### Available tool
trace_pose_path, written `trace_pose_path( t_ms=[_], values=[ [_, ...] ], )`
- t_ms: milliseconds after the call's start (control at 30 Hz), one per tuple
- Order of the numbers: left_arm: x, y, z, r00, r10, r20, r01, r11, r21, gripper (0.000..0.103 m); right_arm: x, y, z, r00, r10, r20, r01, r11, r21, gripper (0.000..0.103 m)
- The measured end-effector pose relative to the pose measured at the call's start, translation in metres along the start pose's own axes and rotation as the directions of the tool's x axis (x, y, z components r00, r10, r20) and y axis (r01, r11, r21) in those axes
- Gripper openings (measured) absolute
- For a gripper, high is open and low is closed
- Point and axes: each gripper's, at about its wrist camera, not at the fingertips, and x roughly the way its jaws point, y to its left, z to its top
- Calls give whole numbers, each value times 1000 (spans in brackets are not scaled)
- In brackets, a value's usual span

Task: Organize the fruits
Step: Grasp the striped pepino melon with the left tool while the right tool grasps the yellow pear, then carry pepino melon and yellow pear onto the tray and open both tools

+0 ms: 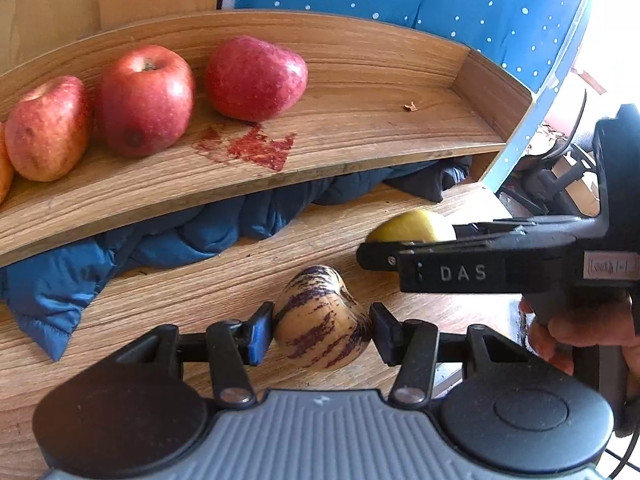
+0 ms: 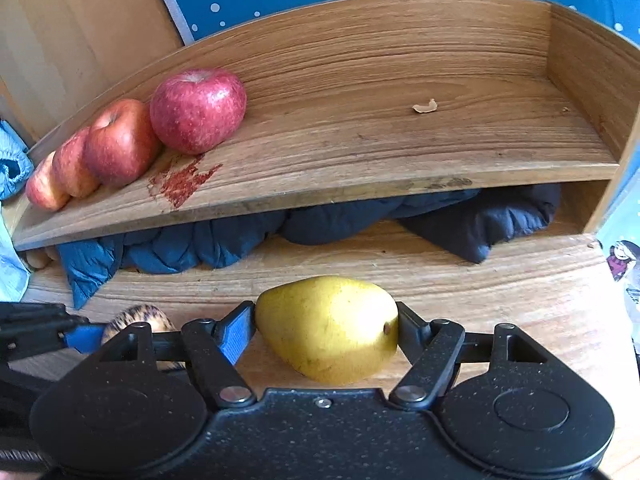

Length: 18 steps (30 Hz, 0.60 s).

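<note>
I count four red apples on the shelf in my right view: one at the right end of the row, a second beside it, a third, and a fourth at the far left. There is one yellow pear and one purple-striped melon. One dark blue padded cloth lies bunched under the shelf. One dry scrap sits on the shelf board. I have two claws, left claw and right claw, one fruit in each.

Wood-grain shelf — glossy apples
</note>
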Motion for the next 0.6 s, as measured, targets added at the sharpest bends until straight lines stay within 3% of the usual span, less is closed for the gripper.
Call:
trace_pose_path(
  t_ms=[467, 600],
  values=[
    [-21, -6, -12, 999, 30, 12, -30, 999, -18, 55, -63, 8, -27, 995, 49, 89, -49, 999, 3, 74],
    [-30, -7, -21, 1000, 27, 14, -26, 999, -35, 55, -80, 12, -41, 995, 39, 87, -35, 998, -49, 74]
  ],
)
